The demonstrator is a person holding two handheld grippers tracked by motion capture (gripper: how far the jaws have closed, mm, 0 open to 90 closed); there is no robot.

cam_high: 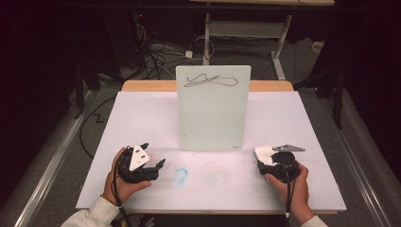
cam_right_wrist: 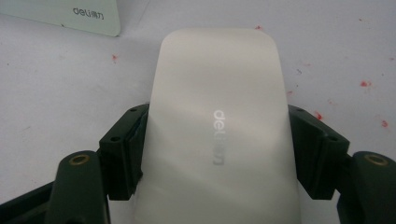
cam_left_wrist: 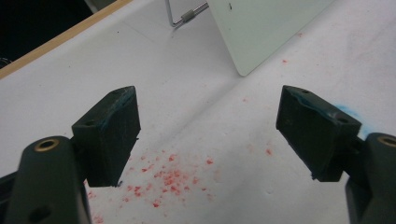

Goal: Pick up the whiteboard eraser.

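White plastic, smooth and rounded, sits pinched between the jaws of the right gripper [cam_high: 270,160]: it is an eraser [cam_right_wrist: 219,130], a long pad with a grey brand word printed along it. Each jaw presses one of its long sides, so its long axis runs straight out ahead of the gripper, away from the person and toward the board [cam_high: 213,108]. Held that way the nose leads, which looks to me like the sensible grip for pushing it up against an upright face.

That board stands on a wire prop in the middle of the table [cam_high: 142,123], leaning back a little, its face turned to the person. A looping black scribble [cam_high: 210,81] crosses its top part, far above the eraser's present height. The eraser is at the near right of the table, low over the surface or resting on it; I cannot tell which from the high view. It is near the board's lower right corner but clear of it.

Over at the near left, the left gripper [cam_high: 150,163] has its jaws spread wide with nothing between them, angled in toward the board's lower left corner. My guess is that it waits there to steady the board if it is rubbed.

Red specks [cam_left_wrist: 163,179] dot the table under the left jaws, and a faint blue smudge [cam_high: 180,174] lies between the two hands.
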